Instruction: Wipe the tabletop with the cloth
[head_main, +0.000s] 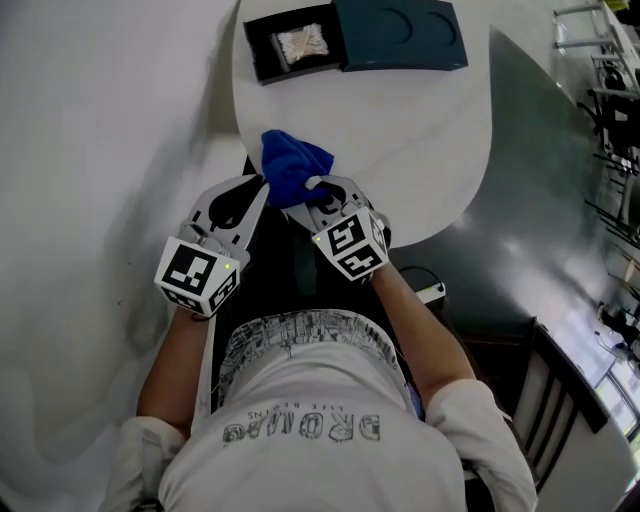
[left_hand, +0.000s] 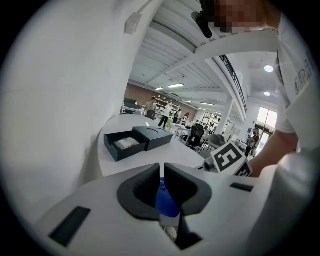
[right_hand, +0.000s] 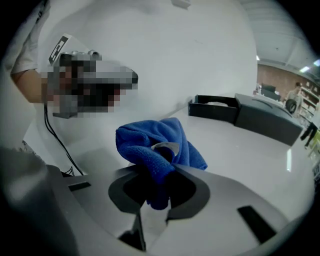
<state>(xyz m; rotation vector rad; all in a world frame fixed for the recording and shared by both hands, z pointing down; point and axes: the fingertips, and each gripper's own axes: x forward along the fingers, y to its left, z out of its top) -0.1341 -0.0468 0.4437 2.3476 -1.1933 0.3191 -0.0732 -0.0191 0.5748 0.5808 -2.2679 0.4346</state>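
the blue cloth (head_main: 290, 165) lies bunched at the near edge of the round white tabletop (head_main: 420, 150), right in front of the person, and both tongs are on it. the left gripper (head_main: 262, 183) comes in at the cloth's left side; in the left gripper view its jaws stand narrow, almost together, with a fold of blue cloth (left_hand: 166, 200) showing in the slim gap between them. the right gripper (head_main: 318, 185) meets the cloth's near right side, and the right gripper view shows its jaws closed on a thick fold of the cloth (right_hand: 155, 145), the rest of the fabric heaped up just beyond the tips and resting on the table. the two grippers sit side by side, close together, with their marker cubes toward the person. at the far side of the table, well apart from the cloth, a dark box (head_main: 295, 45) lies open with something pale and crumpled inside, and its lid (head_main: 400, 35) lies touching it on the right. the table surface between the cloth and the box is bare white.
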